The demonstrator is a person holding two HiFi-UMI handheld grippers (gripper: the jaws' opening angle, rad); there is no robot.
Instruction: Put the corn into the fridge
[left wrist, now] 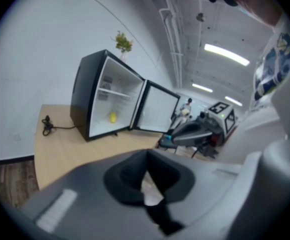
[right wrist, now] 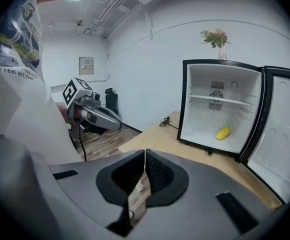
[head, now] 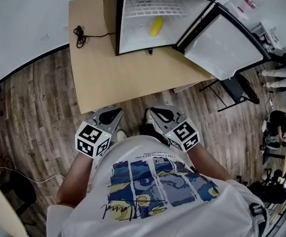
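Head view: person stands at the near edge of the table [head: 93,83], both grippers held low by the torso.
Left gripper [head: 112,115]: jaws together, nothing between them.
Fridge [head: 110,19]: on the table, open.
Corn [head: 156,27]: inside the fridge, lying on its floor below the shelf.
Right gripper [head: 157,116]: jaws together, empty.
Door [head: 227,46]: swung wide to the right.

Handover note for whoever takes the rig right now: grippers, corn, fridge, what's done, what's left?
Left gripper: shut, empty, held back from the table.
Right gripper: shut, empty, also back from the table.
Corn: lying inside the fridge, below the shelf.
Done: corn is in.
Left: fridge door stands wide open; probably close it.
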